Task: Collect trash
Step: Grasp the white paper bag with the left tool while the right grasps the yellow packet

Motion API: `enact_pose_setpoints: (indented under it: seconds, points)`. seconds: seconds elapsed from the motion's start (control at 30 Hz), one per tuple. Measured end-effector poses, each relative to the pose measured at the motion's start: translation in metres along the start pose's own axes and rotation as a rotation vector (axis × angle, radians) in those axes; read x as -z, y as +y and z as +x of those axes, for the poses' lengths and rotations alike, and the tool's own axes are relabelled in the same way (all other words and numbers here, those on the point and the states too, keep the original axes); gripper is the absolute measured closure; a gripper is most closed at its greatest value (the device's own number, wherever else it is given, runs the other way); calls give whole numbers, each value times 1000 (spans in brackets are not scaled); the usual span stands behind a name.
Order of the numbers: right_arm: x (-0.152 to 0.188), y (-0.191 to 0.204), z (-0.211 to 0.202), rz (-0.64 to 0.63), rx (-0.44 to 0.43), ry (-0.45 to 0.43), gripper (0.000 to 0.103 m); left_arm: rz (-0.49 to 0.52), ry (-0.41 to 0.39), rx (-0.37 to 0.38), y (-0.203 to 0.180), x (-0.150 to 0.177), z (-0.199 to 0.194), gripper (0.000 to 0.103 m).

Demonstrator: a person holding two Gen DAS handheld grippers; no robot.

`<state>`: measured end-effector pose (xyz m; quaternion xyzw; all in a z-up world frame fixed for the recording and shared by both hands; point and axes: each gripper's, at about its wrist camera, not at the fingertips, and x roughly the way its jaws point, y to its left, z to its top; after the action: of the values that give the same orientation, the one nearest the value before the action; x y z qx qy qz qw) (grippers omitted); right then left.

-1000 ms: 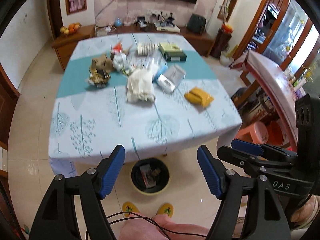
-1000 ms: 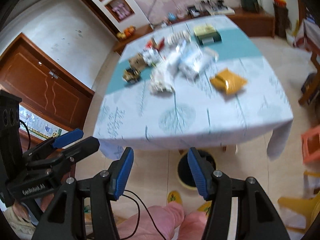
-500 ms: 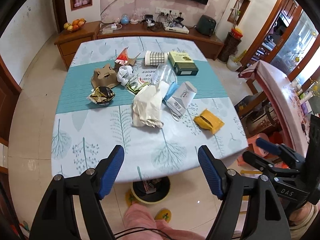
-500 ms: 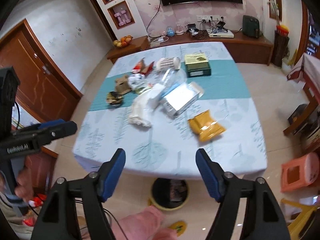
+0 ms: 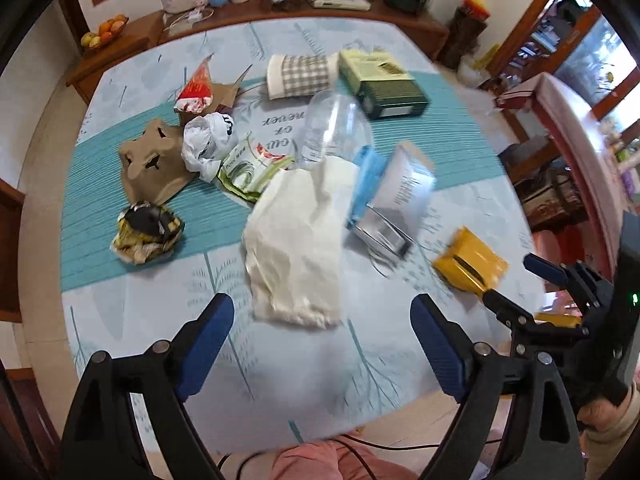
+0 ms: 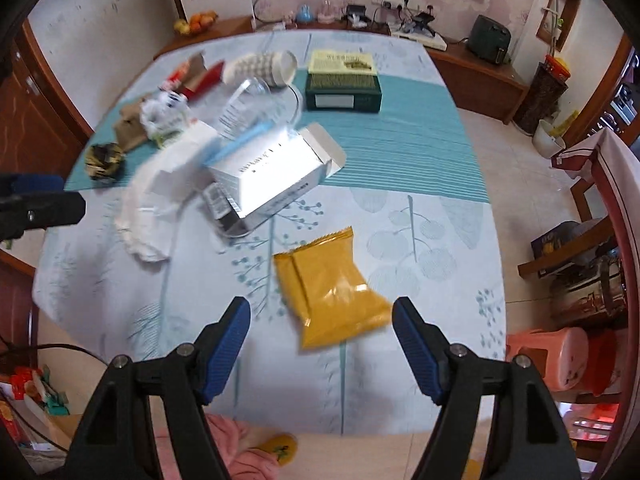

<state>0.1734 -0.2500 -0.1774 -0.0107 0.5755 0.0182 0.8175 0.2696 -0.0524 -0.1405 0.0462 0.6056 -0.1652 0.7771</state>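
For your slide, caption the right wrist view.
Open right tongs poised over a yellow snack packet on the cluttered table.

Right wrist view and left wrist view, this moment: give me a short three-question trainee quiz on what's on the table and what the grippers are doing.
1. True or false: the right gripper is shut on the yellow packet.
2. Multiple choice: in the left wrist view, which item lies nearest ahead of the left gripper? A) green box B) white bag C) checked cup
3. Fill in: the clear plastic bottle lies on its ____.

Key:
1. False; both grippers are open and hold nothing, and the packet lies on the table just ahead of the right one.
2. B
3. side
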Motion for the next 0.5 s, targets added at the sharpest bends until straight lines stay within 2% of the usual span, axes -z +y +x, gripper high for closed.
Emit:
enact_pose_setpoints:
  seconds: [0.17, 0.3, 0.37, 0.5]
  points:
    - [-13, 0, 28, -2, 20, 42, 29, 3, 62, -50, 2, -26, 40, 14]
    - [-15, -3, 38, 18, 33, 64, 29, -1, 103, -94, 6, -33, 62, 14]
    - [-13, -3, 40, 22, 33, 74, 31, -19, 127, -97, 10, -34, 70, 19]
    - [-9, -3, 45, 26, 34, 93, 52, -50, 145, -82, 18, -35, 81, 36]
